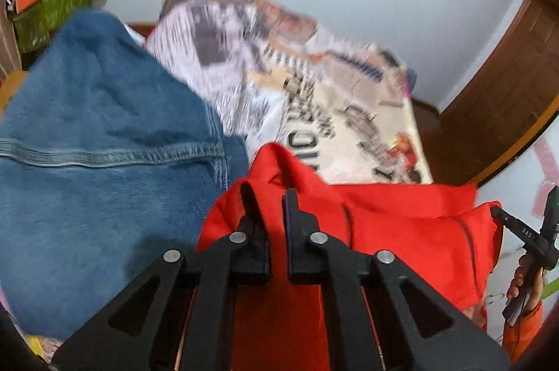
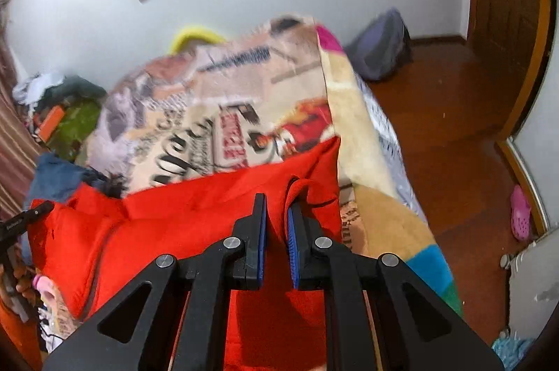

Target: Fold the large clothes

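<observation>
Two grippers lift a red garment (image 2: 195, 224) over the bed.

Left gripper (image 1: 269, 206) and right gripper (image 2: 277, 213) each pinch an edge, cloth stretched between them above the printed blanket (image 2: 216, 112); next, lay it flat.

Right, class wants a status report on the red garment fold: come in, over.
Left gripper and right gripper both shut on red garment. Garment stretched between them over the patterned blanket. Blue jeans lie alongside, not blocking.
</observation>
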Tool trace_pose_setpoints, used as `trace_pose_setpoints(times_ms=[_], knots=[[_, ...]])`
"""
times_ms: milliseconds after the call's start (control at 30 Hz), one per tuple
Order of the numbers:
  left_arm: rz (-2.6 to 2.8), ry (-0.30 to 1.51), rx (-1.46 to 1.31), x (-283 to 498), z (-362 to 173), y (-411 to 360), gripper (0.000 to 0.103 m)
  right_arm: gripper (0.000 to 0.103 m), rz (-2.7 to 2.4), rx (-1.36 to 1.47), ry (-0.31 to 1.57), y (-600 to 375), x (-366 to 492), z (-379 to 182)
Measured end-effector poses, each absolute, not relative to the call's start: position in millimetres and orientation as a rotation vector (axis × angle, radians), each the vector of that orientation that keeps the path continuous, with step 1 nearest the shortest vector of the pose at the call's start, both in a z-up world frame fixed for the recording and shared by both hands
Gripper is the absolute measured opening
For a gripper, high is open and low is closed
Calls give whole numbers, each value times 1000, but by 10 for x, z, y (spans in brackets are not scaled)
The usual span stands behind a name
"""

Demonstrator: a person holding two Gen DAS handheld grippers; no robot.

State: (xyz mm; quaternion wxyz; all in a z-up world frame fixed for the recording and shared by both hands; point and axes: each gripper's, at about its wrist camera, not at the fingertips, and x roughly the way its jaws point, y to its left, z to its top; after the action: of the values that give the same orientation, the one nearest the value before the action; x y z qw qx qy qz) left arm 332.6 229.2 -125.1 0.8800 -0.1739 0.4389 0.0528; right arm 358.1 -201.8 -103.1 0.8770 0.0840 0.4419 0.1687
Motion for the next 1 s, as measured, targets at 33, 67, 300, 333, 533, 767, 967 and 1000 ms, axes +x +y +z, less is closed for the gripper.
trace_pose_setpoints(times_ms=[33, 67, 300, 333, 533, 767, 967, 1000], knots=[[113, 931, -338, 3359, -1302, 2279, 6, 10, 342, 160, 936, -2002, 3626, -1100], [112, 939, -319, 3369, -1315, 2261, 7, 10, 334, 141, 948, -1982, 3656, -1163], [49, 949, -163, 3327, -1143, 1995, 48, 19, 329, -10, 996, -1889, 3623, -1136], [58, 936, -146, 3284, -1084, 1960, 62, 20, 327, -27, 992, -1888, 3608, -1102], [97, 840, -89, 2975, -708, 1849, 84, 46, 354, -65, 874, -1965, 3207, -681], [119, 830, 46, 2498, -661, 1653, 92, 60, 429, -149, 794, -1958, 2658, -498], [130, 903, 100, 2208, -989, 1523, 92, 60, 446, -173, 857, -1915, 2524, -771], [134, 915, 99, 2183, -1062, 1519, 92, 60, 447, -169, 868, -1913, 2516, -804]])
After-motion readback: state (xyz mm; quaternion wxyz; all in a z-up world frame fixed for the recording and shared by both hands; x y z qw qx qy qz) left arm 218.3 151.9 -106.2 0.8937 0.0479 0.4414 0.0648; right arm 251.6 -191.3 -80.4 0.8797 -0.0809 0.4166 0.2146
